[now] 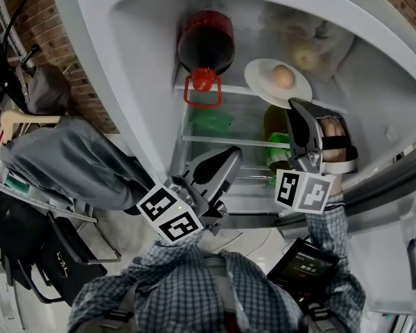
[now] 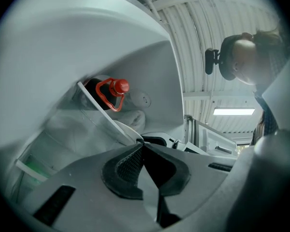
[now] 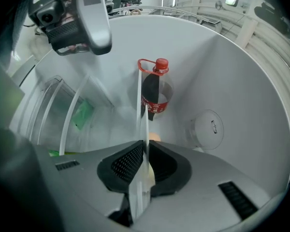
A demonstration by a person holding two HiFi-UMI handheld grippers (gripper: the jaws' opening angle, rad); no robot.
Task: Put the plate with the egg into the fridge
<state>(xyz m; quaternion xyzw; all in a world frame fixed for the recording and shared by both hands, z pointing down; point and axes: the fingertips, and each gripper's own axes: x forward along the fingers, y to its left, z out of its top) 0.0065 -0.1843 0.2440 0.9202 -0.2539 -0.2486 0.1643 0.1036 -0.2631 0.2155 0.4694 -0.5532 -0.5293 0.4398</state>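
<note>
In the head view a white plate [image 1: 263,75] with a brown egg [image 1: 283,77] on it sits at the level of the fridge's upper shelf [image 1: 232,89], right of a dark cola bottle [image 1: 205,40] with a red cap. My right gripper [image 1: 296,105] is shut on the plate's near rim. In the right gripper view the plate [image 3: 139,110] stands edge-on between the pads of the right gripper [image 3: 145,146], with the egg [image 3: 154,137] just beyond them. My left gripper [image 1: 229,159] is lower, in front of the middle shelves. The left gripper [image 2: 141,144] is shut on nothing.
A clear bag of food [image 1: 308,47] lies at the back right of the upper shelf. A green packet [image 1: 211,123] and green bottles [image 1: 277,144] sit on lower shelves. The fridge door [image 1: 402,186] stands open on the right. A grey jacket [image 1: 69,158] hangs on the left.
</note>
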